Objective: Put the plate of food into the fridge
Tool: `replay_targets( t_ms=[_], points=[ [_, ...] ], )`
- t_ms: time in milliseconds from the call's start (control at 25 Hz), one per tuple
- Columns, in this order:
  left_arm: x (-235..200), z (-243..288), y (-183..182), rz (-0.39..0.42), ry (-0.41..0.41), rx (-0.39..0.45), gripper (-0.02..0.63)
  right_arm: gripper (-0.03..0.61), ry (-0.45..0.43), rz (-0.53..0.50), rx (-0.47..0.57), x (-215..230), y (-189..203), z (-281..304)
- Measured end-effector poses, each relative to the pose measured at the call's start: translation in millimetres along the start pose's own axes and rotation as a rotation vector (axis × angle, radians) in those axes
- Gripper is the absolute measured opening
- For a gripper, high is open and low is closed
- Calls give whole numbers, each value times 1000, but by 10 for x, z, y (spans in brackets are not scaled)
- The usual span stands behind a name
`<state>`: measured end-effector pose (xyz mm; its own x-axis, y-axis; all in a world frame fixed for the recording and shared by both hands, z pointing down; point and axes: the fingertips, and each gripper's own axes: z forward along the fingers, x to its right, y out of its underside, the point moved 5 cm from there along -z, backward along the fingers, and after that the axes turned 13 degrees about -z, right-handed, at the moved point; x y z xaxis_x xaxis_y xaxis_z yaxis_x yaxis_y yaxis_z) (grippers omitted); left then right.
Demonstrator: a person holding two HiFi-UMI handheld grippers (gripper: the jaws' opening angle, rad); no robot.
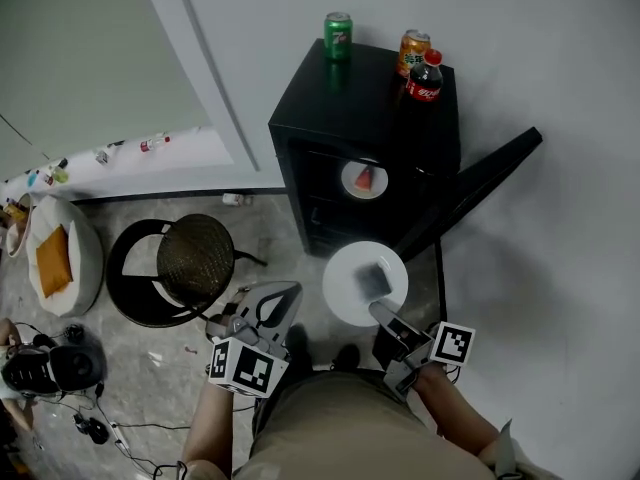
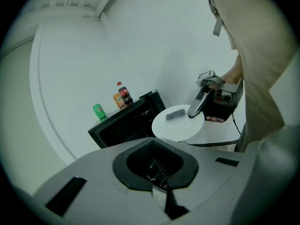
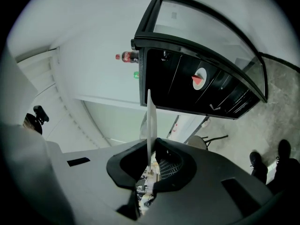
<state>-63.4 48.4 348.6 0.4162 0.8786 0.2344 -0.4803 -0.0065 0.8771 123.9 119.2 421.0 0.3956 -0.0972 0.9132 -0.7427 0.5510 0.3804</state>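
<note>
A white plate [image 1: 348,286] carrying a grey piece of food [image 1: 376,279] hangs level in front of the black fridge [image 1: 330,118]. My right gripper [image 1: 381,314] is shut on the plate's near rim. In the right gripper view the plate [image 3: 149,121] shows edge-on between the jaws of that gripper [image 3: 149,165]. The fridge door [image 1: 480,183] stands open to the right. Inside, a second plate with a red slice [image 1: 365,179] rests on a shelf. My left gripper [image 1: 283,294] hangs shut and empty at the lower left of the plate; its own view shows that plate [image 2: 165,125] ahead.
A green can [image 1: 338,36], an orange can [image 1: 413,48] and a cola bottle [image 1: 425,76] stand on the fridge top. A round black stool [image 1: 190,263] stands left of the fridge, with a white cushion [image 1: 62,256] farther left. Cables lie on the floor at lower left.
</note>
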Motion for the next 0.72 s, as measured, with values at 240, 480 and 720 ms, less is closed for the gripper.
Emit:
replay_targets(
  t_ms=[240,480,720],
  points=[
    [-383,-189,311,-39,13,5,11,37,31,-12,13,112,169,357],
    [-767,-285,547,-18,53,17,9,37,56,1,82,190,288,711],
    [-998,-334,661,-15,122,57,9,37,106,-8,138,244,369,956]
  ],
)
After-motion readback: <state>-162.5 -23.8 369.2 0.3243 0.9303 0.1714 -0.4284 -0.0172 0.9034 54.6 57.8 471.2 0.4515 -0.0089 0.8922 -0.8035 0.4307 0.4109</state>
